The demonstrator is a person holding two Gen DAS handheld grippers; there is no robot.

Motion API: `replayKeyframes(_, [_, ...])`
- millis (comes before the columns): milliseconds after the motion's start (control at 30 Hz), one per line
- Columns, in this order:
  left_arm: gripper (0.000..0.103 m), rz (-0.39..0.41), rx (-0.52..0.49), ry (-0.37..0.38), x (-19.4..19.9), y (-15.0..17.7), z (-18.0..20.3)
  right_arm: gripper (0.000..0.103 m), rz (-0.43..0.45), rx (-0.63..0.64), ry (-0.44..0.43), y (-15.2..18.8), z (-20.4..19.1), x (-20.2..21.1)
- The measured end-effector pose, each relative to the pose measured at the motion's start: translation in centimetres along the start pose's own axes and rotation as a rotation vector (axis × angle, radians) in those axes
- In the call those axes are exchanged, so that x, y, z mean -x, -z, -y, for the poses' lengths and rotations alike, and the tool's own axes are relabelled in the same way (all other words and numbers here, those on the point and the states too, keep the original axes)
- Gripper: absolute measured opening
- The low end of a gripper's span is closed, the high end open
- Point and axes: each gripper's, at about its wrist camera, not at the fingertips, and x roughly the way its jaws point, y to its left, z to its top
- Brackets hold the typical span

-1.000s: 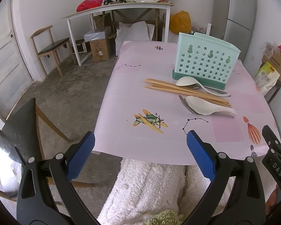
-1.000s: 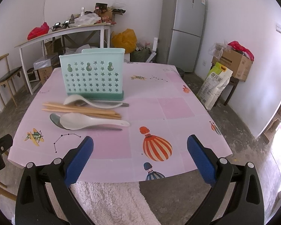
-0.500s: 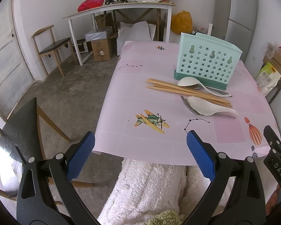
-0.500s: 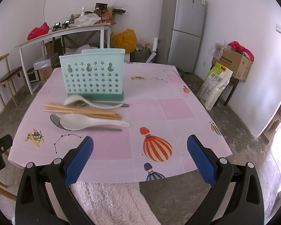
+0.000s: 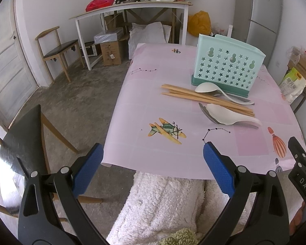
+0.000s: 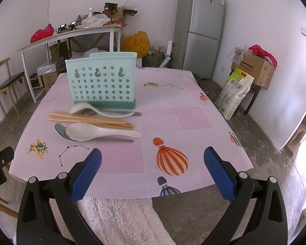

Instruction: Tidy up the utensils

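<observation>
Fingers (image 6: 85,175) spread, mint star-punched utensil holder (image 6: 102,83)

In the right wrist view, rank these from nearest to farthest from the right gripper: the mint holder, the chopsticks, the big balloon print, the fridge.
1. Balloon print, just ahead of the right gripper.
2. Chopsticks, ahead to the left, mid-table.
3. Holder, upright behind the chopsticks.
4. Fridge, against the far wall, beyond the table.
</observation>
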Motion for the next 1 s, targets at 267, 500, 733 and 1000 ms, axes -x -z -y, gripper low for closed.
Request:
replayKeyframes(267, [0.094, 0.000, 0.000, 0.000, 0.0, 0.0, 0.0, 0.098, 0.000, 0.000, 0.000, 0.0, -0.1, 0.0])
replayKeyframes(500, [0.094, -0.005, 0.001, 0.001, -0.2, 0.0, -0.3, 0.098, -0.006, 0.002, -0.001, -0.1, -0.2, -0.1])
replayKeyframes(733, [0.094, -0.045, 0.003, -0.002, -1.9, 0.8, -1.0, 0.098, -0.050, 0.008, -0.014, 0.3, -0.4, -1.4])
replayKeyframes(1000, [0.094, -0.114, -0.039, 0.065, -5.7, 0.3, -0.8, 0.098, -0.166, 0.034, -0.101, 0.4, -1.1, -6.0])
